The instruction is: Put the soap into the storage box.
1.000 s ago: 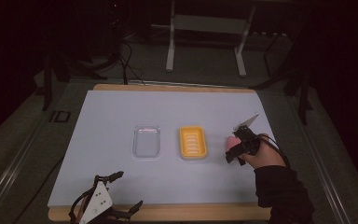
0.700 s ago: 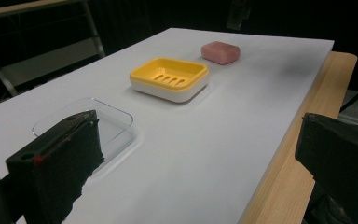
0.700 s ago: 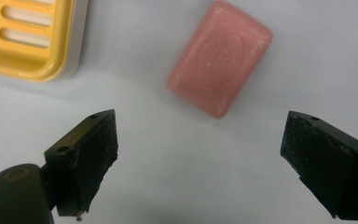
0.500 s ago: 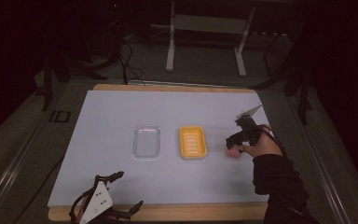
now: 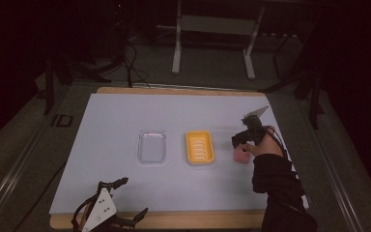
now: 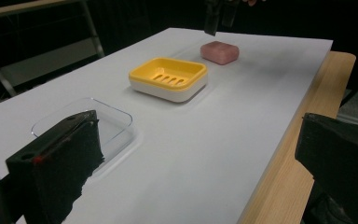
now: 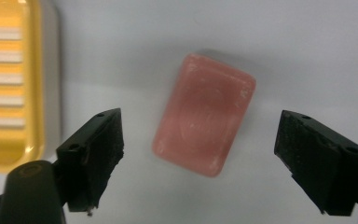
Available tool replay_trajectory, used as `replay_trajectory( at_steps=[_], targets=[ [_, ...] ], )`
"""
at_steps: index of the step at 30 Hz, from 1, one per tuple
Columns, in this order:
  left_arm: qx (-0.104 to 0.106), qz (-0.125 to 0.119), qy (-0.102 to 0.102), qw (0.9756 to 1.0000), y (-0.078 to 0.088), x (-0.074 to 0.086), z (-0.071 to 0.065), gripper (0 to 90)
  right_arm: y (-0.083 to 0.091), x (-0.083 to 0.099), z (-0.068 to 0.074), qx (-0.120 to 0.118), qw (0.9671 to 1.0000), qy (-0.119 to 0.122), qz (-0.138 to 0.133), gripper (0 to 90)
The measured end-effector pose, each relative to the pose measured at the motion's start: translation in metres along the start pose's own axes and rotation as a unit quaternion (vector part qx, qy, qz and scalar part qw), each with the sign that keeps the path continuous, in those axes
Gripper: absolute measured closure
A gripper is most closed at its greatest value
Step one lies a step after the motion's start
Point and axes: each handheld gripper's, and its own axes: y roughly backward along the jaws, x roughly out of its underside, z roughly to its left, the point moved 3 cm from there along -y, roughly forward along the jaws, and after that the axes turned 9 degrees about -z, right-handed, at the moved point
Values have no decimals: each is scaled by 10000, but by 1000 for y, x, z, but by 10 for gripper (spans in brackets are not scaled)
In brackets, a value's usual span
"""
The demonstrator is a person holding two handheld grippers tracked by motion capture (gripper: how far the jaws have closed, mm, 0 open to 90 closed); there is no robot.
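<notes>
A pink soap bar (image 7: pixel 204 113) lies flat on the white table, just right of a yellow soap dish (image 5: pixel 200 148). My right gripper (image 7: pixel 200 154) hangs above the bar, open, its two black jaws wide on either side of it and not touching it. In the high view the right gripper (image 5: pixel 241 142) sits over the pink soap bar (image 5: pixel 241 157), held by a hand in a dark sleeve. My left gripper (image 5: pixel 125 198) rests open at the table's front left edge. The left gripper view shows the yellow soap dish (image 6: pixel 168 78) and the pink soap bar (image 6: pixel 220 51) far ahead.
A clear plastic tray (image 5: pixel 152 146) sits left of the yellow dish, also seen as the clear plastic tray (image 6: pixel 103 122) close to my left jaw. The white mat (image 5: pixel 116 116) lies on a wooden table edge (image 6: pixel 303 116). Metal stand legs (image 5: pixel 176 53) rise beyond the table.
The right gripper has shifted right and toward the person, coming down over the pink soap bar. The left gripper has not moved.
</notes>
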Motion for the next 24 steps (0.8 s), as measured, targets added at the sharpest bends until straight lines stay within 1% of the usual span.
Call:
replay_trajectory(
  at_steps=[5, 9, 10, 13, 15, 21, 24],
  targets=[
    [8, 3, 1, 10000, 0, 0, 0, 8, -16, 1, -4, 31, 9997, -247, 82, 198],
    [11, 0, 7, 10000, 0, 0, 0, 8, -24, 3, -4, 13, 9992, -360, 152, 228],
    [14, -3, 8, 10000, 1, 0, 0, 8, -26, 3, -4, 5, 9989, -438, 183, 245],
    [20, -4, -1, 10000, 1, 0, -1, 8, -31, 4, -4, 71, 9983, -493, 305, 304],
    [21, 5, -6, 10000, 1, 0, -1, 8, -35, 5, -3, 167, 9981, -484, 339, 322],
    [22, -2, 7, 10000, 1, 0, -1, 8, -42, 6, -1, 289, 9974, -411, 510, 337],
    [28, 10, 1, 10000, 0, 0, -1, 8, -45, 5, 0, 337, 9974, -385, 504, 343]
  ],
)
